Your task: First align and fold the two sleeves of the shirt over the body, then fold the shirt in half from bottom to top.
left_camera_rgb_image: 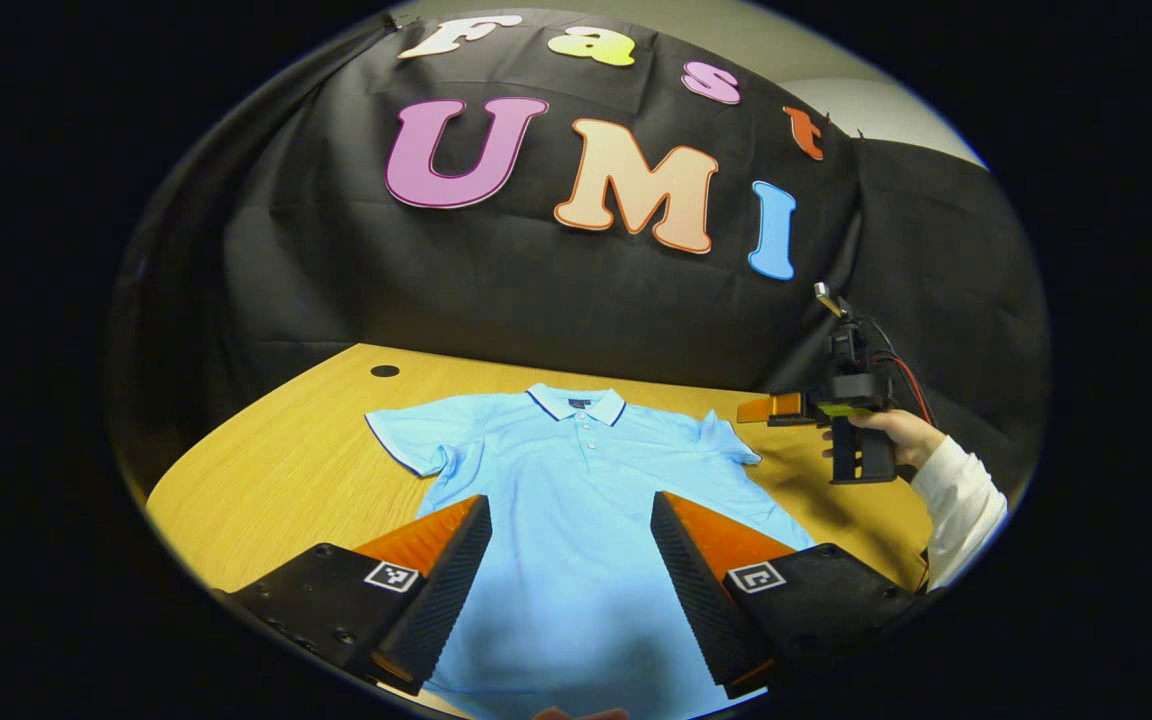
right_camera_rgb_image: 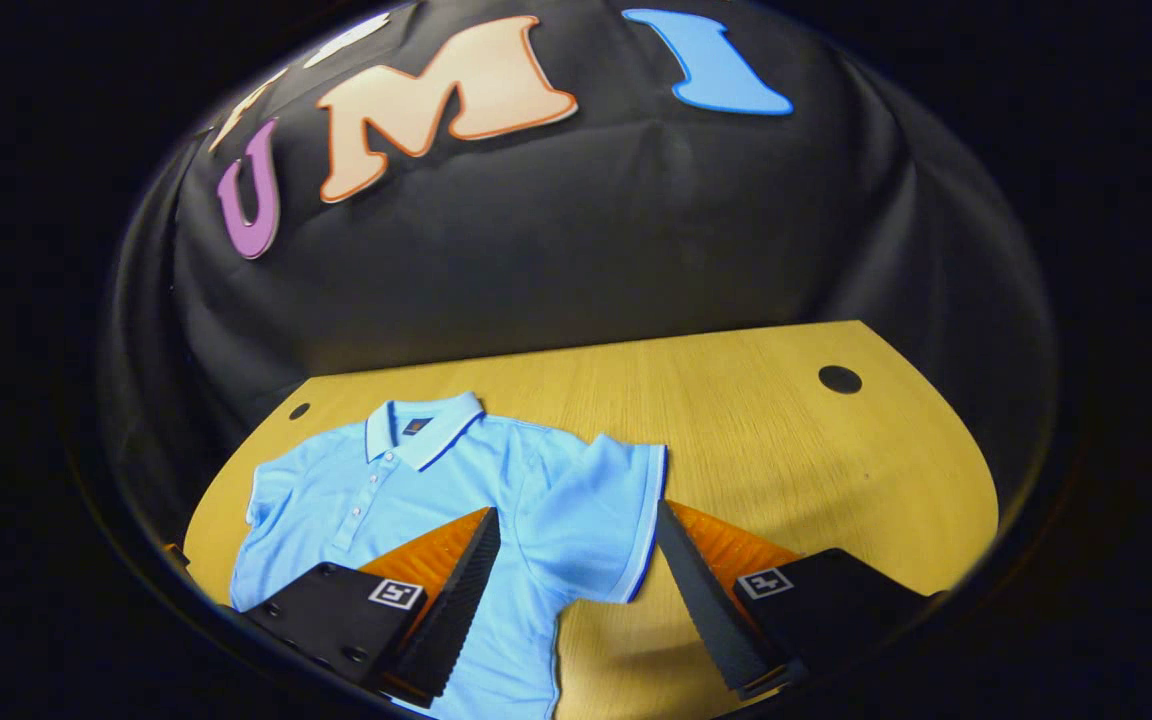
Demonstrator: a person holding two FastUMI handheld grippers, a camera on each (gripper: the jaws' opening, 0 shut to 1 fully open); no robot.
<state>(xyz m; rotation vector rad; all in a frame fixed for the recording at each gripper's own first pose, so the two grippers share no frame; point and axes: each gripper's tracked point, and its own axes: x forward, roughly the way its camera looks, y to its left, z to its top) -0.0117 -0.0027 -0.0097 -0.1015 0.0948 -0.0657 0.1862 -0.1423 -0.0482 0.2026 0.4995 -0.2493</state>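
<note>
shirt flat, face up on table, both sleeves spread | left gripper jaws apart over body | right gripper jaws apart above right sleeve | soft, light knit, likely drags: pinch sleeve at cuff

Your left gripper hangs w/ jaws spread wide, nothing between the fingers. Your right gripper is also wide open; in the left gripper view it sits off to the right, held level in your hand, sleeve behind.
</note>
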